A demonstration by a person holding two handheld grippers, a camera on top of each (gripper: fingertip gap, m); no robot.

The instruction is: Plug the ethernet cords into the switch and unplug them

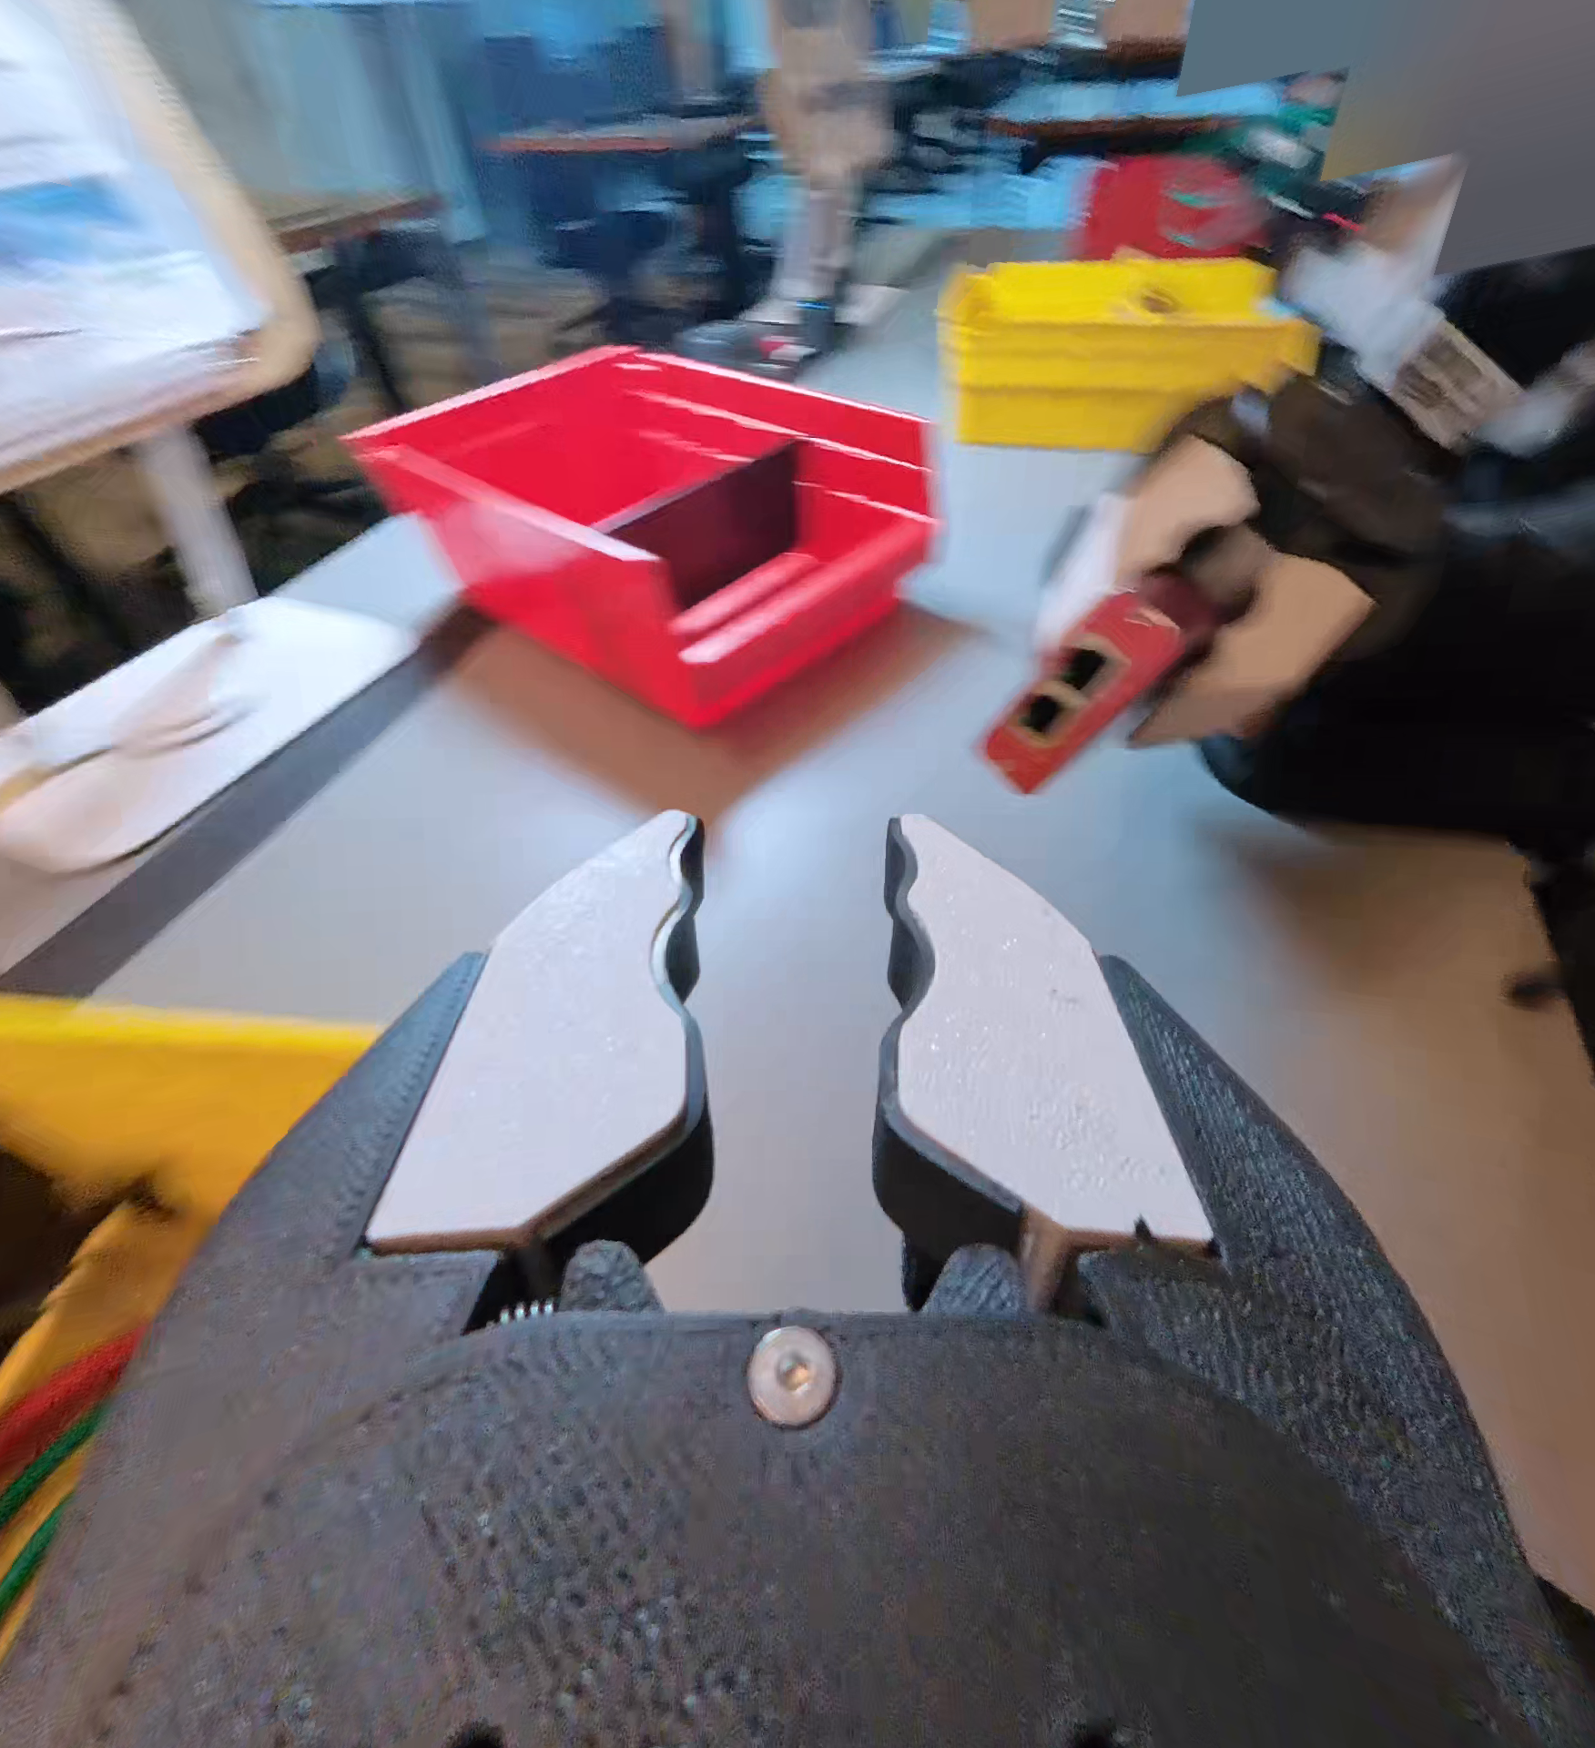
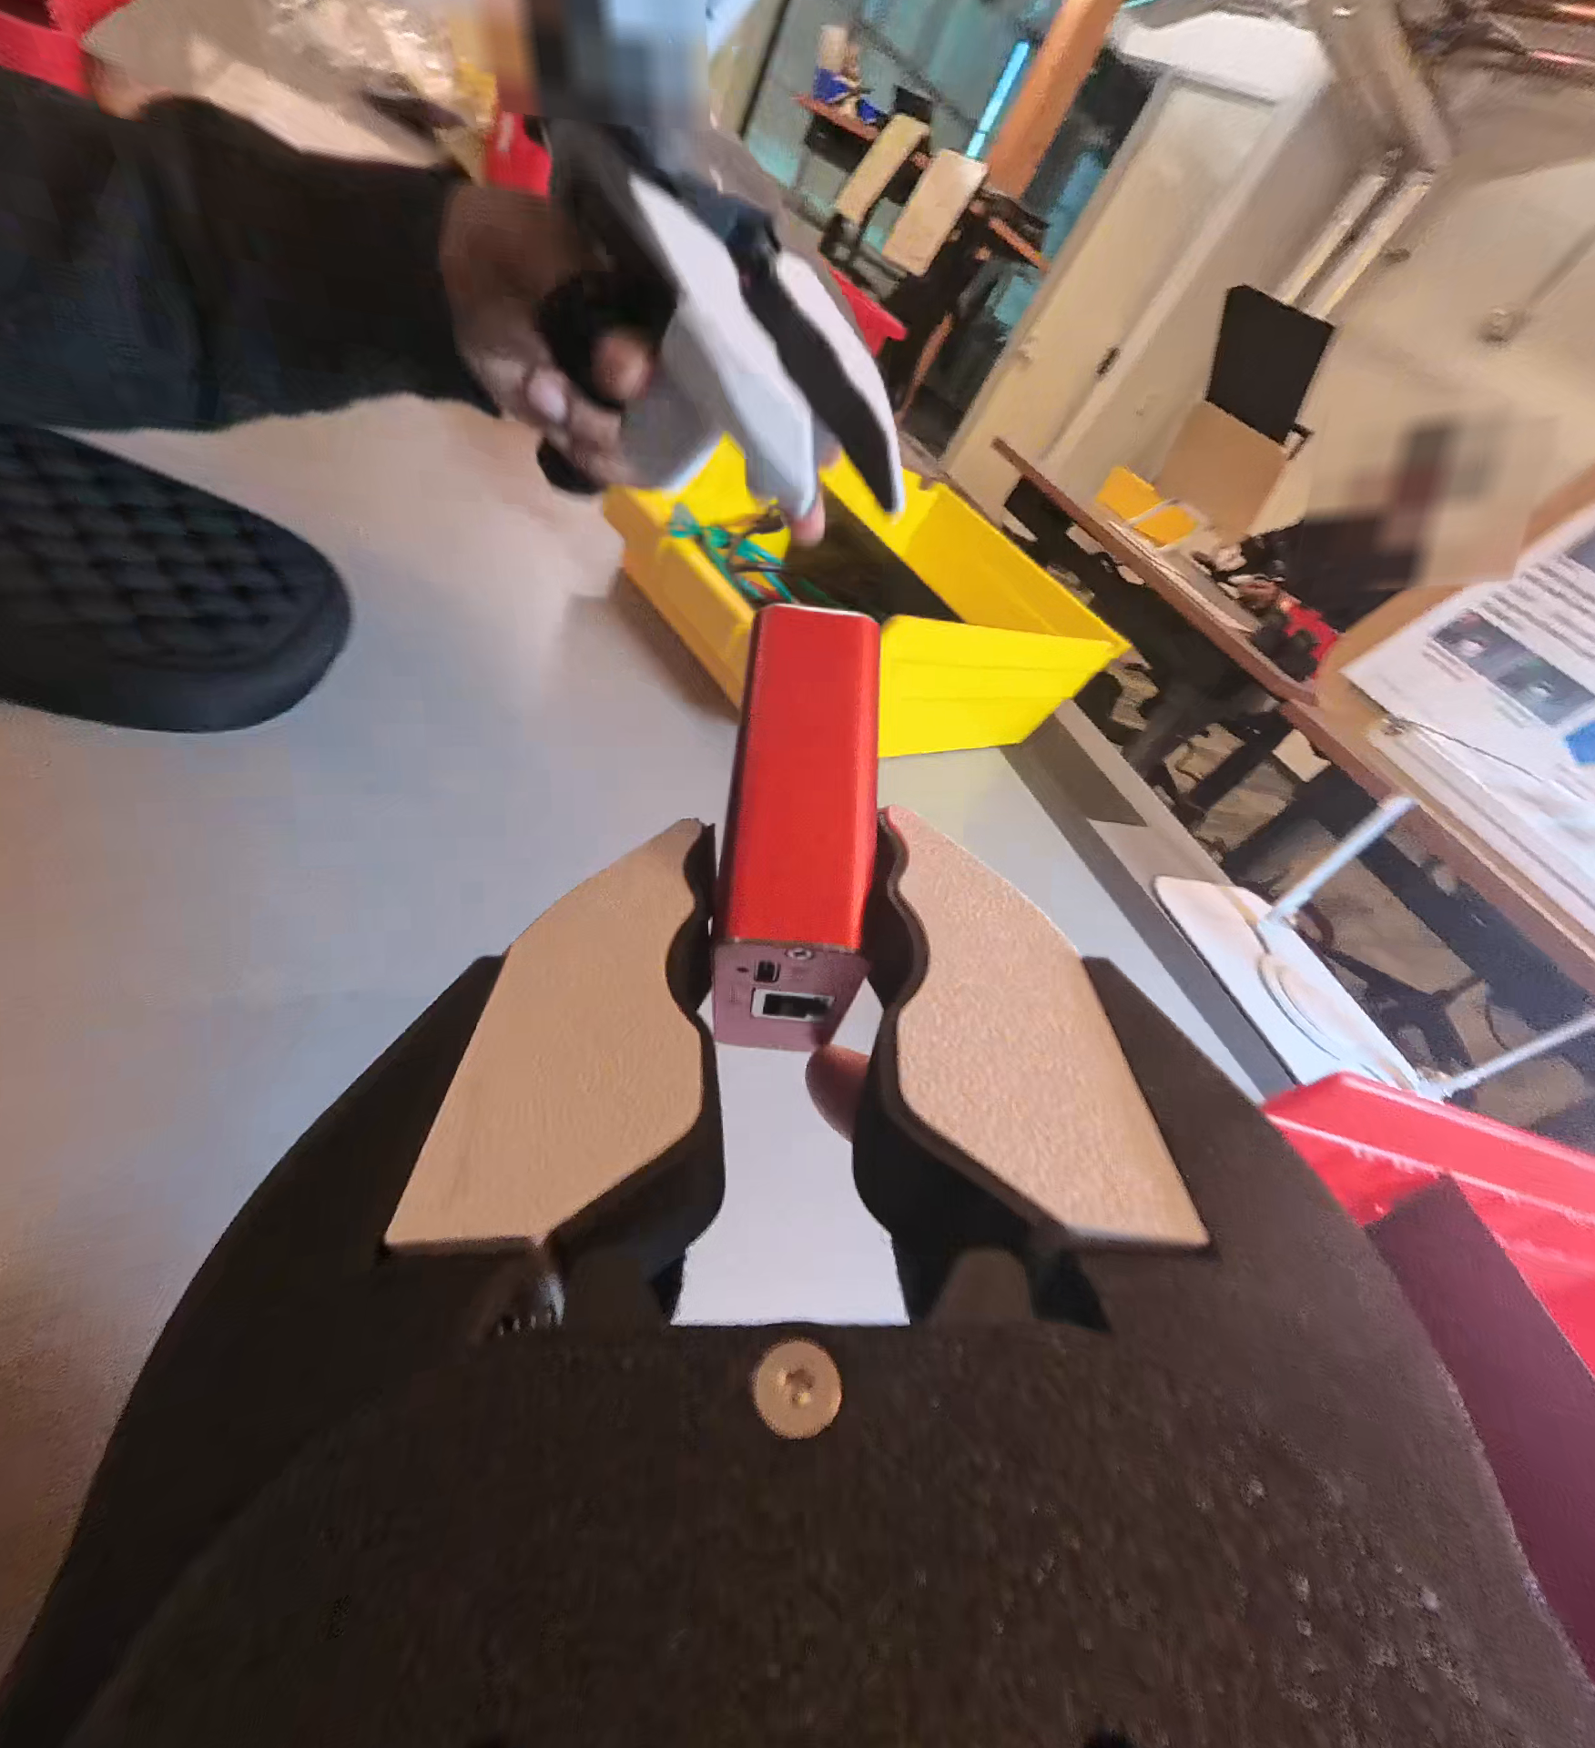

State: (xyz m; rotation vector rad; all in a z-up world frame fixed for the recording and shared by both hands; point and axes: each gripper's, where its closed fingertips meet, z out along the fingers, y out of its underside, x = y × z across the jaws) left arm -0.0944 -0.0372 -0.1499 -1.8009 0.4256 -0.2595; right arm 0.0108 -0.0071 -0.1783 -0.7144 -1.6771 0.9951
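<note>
1. The right claw (image 2: 798, 832) is clamping a red switch (image 2: 798, 785) by its long sides, holding it lengthwise above the grey table (image 2: 207, 946), with the near end face and its small socket pointing back at the camera.
2. In the left wrist view the same switch (image 1: 1087, 686) is showing two dark ports on its far end, tilted down toward the table (image 1: 869, 757), while a person's hand (image 1: 1248, 605) in a dark sleeve is gripping the right claw (image 1: 1144, 624).
3. The left claw (image 1: 794, 842) is standing moderately open with nothing between its fingers, hovering over bare table.
4. From the right wrist view the left claw (image 2: 832, 492) is pointing down over a yellow bin (image 2: 983, 662) at the table's far edge, held by a hand (image 2: 529, 322).
5. Green and red ethernet cords (image 2: 737, 568) are lying tangled inside that yellow bin; in the left wrist view they (image 1: 9, 1476) are appearing at the lower left corner, though blur is making the plugs impossible to pick out.
6. A red bin (image 1: 661, 530) with a dark divider is sitting ahead of the left claw, and a stack of yellow bins (image 1: 1115, 369) is standing behind it to the right.
</note>
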